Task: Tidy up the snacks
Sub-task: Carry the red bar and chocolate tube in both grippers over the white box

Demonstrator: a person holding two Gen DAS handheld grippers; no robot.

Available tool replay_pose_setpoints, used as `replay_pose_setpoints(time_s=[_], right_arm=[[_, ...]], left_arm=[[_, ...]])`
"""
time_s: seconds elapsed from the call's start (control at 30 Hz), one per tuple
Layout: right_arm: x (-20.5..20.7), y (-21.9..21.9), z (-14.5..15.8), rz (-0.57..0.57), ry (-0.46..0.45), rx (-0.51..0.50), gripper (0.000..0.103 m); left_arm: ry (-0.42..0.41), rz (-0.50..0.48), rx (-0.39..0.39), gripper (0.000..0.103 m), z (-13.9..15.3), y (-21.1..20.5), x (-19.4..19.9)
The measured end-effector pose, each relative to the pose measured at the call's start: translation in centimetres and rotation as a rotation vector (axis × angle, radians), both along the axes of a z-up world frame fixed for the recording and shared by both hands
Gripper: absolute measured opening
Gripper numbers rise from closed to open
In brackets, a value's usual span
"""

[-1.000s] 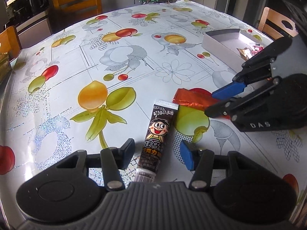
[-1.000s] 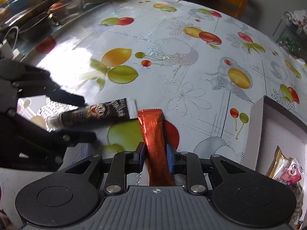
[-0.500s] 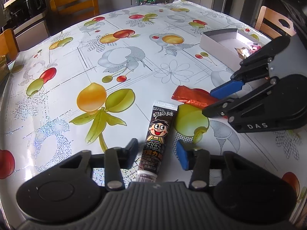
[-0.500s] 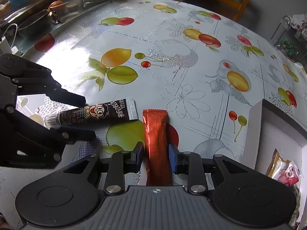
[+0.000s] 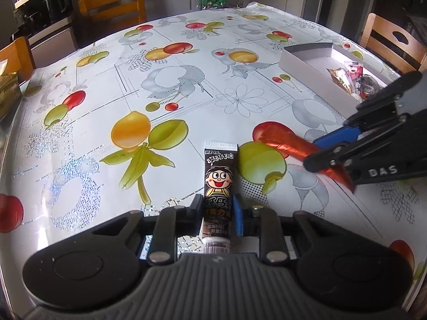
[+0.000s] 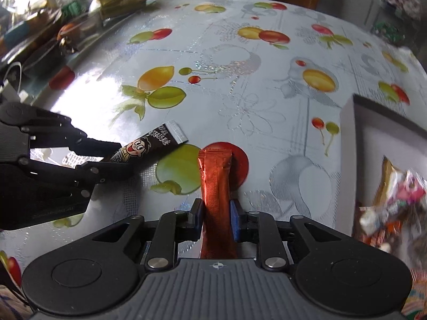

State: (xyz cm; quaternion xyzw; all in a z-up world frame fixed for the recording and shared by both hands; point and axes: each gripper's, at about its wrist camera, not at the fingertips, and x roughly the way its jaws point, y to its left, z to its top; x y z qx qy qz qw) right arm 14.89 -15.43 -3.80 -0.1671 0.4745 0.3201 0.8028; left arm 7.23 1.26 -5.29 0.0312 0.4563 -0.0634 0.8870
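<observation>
**Both snacks pinched, white box waits to the right**

The left hand-held gripper (image 5: 217, 209) is closing its jaws on the dark cartoon tube (image 5: 219, 181), lying lengthwise between them on the bench (image 5: 186, 85). The right hand-held gripper (image 6: 215, 216) is clenched on the red sachet (image 6: 216, 186), gripped low so most juts forward. Open cloth separates both from the white box (image 6: 347, 146), whose near wall must be cleared

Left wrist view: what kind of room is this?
Likely a home dining area or kitchen: a table under a glossy fruit-print tablecloth, orange wooden chairs around it, and dark countertop appliances on a shelf at far left.
</observation>
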Motion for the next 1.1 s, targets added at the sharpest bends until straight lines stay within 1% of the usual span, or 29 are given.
replay_pose_setpoints(time_s=[0.13, 0.27, 0.5, 0.7, 0.87, 1.1], right_arm=[[0.1, -1.1, 1.1, -0.017, -0.001, 0.039, 0.023], [0.1, -1.8, 2.5, -0.022, -0.004, 0.087, 0.023], [0.0, -3.4, 4.2, -0.010, -0.015, 0.136, 0.023], [-0.1, -5.0, 5.9, -0.011, -0.034, 0.194, 0.023], [0.5, -7.2, 7.2, -0.042, -0.050, 0.235, 0.023], [1.1, -10.7, 7.5, -0.101, -0.053, 0.268, 0.023]], left_arm=[[0.000, 0.020, -0.008, 0.020, 0.3, -0.3, -0.4], [-0.017, 0.035, -0.015, 0.020, 1.3, -0.9, -0.8], [-0.045, 0.061, -0.009, 0.020, 3.1, -2.4, -0.9], [-0.078, 0.044, 0.007, 0.020, 5.3, -4.8, -0.6], [-0.110, 0.018, 0.008, 0.020, 7.1, -7.2, 0.2], [-0.121, -0.027, -0.001, 0.020, 7.9, -10.7, 1.1]])
